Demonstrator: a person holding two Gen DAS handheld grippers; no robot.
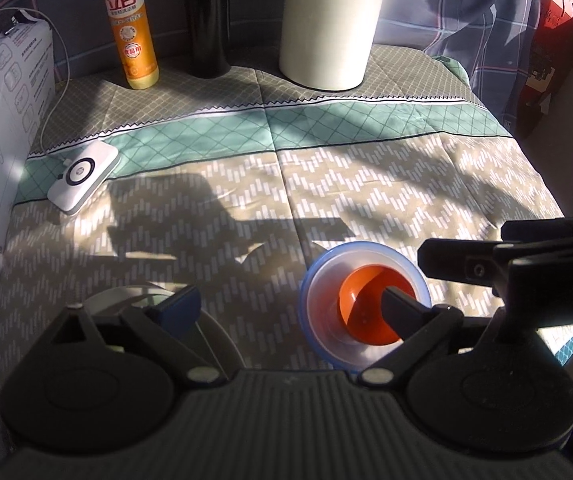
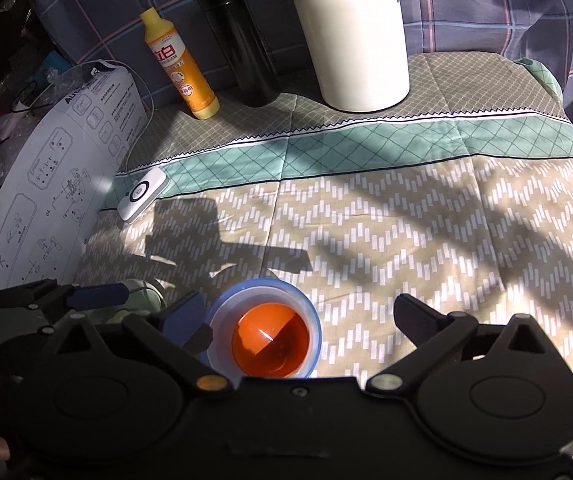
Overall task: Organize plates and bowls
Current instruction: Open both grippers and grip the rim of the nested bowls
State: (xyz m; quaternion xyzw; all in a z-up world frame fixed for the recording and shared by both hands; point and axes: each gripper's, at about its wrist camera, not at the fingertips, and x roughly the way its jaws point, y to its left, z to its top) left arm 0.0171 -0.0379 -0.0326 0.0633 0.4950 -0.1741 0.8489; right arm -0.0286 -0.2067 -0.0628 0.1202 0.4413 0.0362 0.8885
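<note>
An orange bowl (image 1: 362, 308) sits nested inside a blue bowl (image 1: 318, 280) on the patterned cloth; both show in the right wrist view, the orange bowl (image 2: 270, 340) within the blue bowl (image 2: 310, 312). My left gripper (image 1: 290, 304) is open; its right finger reaches into the orange bowl, its left finger lies over a pale plate (image 1: 134, 296). My right gripper (image 2: 302, 316) is open and empty, its fingers on either side of the bowls. The right gripper also shows at the right edge of the left wrist view (image 1: 526, 264).
At the back stand a yellow detergent bottle (image 1: 130, 28), a black flask (image 1: 206, 20) and a white jug (image 1: 330, 24). A white charger pad (image 1: 82, 176) with a cable lies at left beside a white printed box (image 1: 2, 140). The table's right edge drops off.
</note>
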